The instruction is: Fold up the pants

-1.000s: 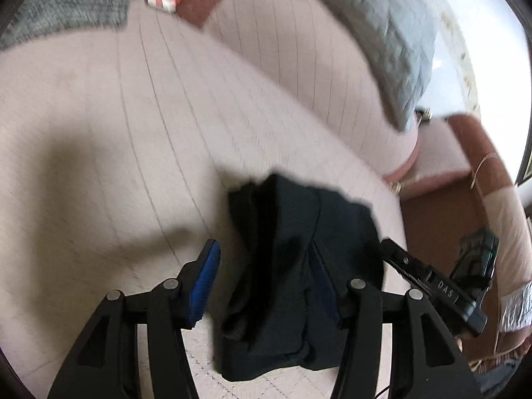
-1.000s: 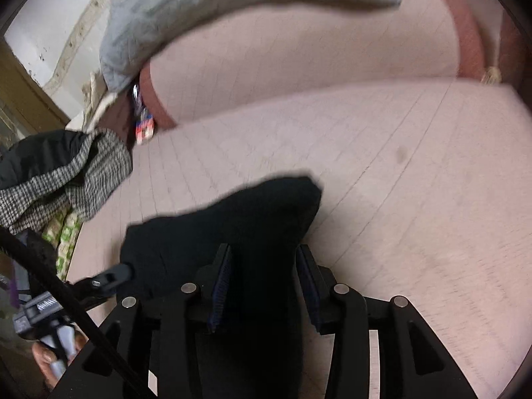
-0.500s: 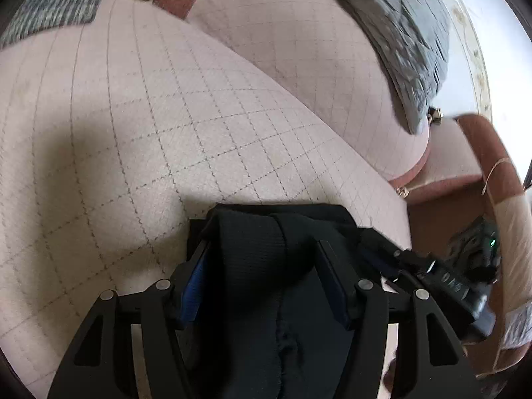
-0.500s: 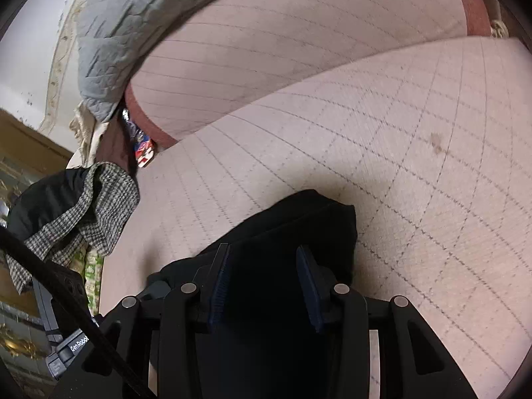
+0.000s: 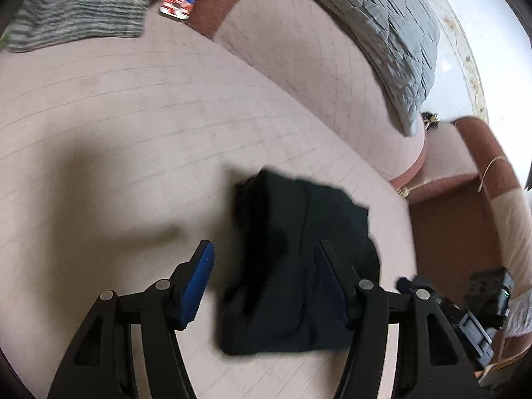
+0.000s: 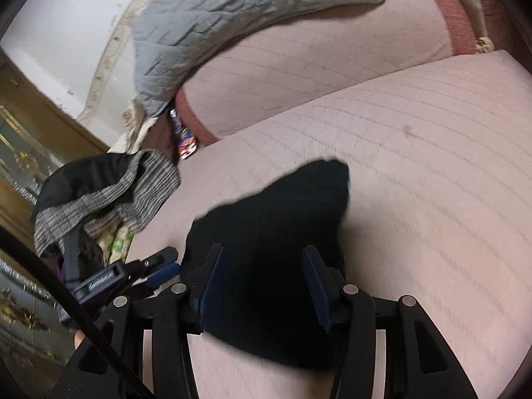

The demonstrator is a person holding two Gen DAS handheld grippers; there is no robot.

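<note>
Dark pants (image 5: 282,219) lie folded into a compact bundle on the pink quilted sofa seat (image 5: 133,116). My left gripper (image 5: 264,249) hovers over the bundle's near part, open; its blue left pad (image 5: 199,276) is clear of the cloth. In the right wrist view the pants (image 6: 292,206) run between the fingers of my right gripper (image 6: 262,249), whose jaws are opening, with the pads off the cloth. Each gripper shows in the other's view: the right gripper (image 5: 465,316) at the bundle's right, the left gripper (image 6: 139,272) at its left.
A grey quilted blanket (image 5: 382,16) drapes over the sofa back. A striped grey garment (image 6: 109,196) with a black one is piled on the seat's left end, beside a colourful packet (image 6: 186,139). Bare seat (image 6: 432,166) stretches to the right.
Both grippers have drawn back from the pants. Half a second ago their fingers hugged the bundle; now the jaws stand wider and the bundle lies flat on the seat.
</note>
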